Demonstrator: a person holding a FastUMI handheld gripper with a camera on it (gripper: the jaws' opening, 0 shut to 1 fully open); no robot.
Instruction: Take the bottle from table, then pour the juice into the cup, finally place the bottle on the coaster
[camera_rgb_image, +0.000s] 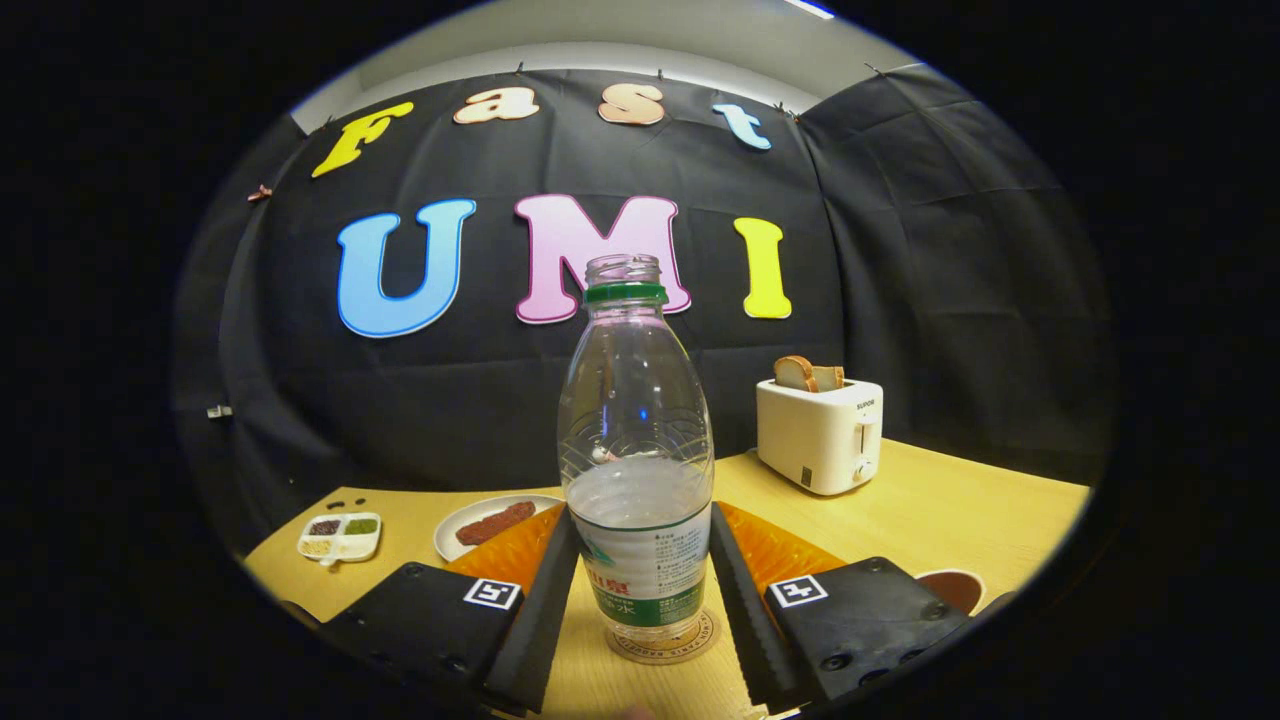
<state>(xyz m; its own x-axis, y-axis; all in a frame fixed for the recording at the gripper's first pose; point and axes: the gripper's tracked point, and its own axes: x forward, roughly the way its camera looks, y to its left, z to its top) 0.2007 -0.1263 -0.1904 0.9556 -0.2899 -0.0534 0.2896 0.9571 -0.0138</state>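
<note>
A clear plastic bottle (638, 420) with a green neck ring and no cap stands upright on a round cork coaster (703, 637), about a third full of clear liquid. My gripper (640, 515) has its two black fingers (548, 600) against the bottle's sides at the label, shut on it. A cup (952, 587) with a brown inside peeks out to the right, behind the gripper's right body, and is partly hidden.
A white toaster (820, 435) with bread slices stands on the wooden table (930, 510) beyond the bottle to the right. A white plate (480, 525) with dark food and a small divided dish (340, 535) lie to the left.
</note>
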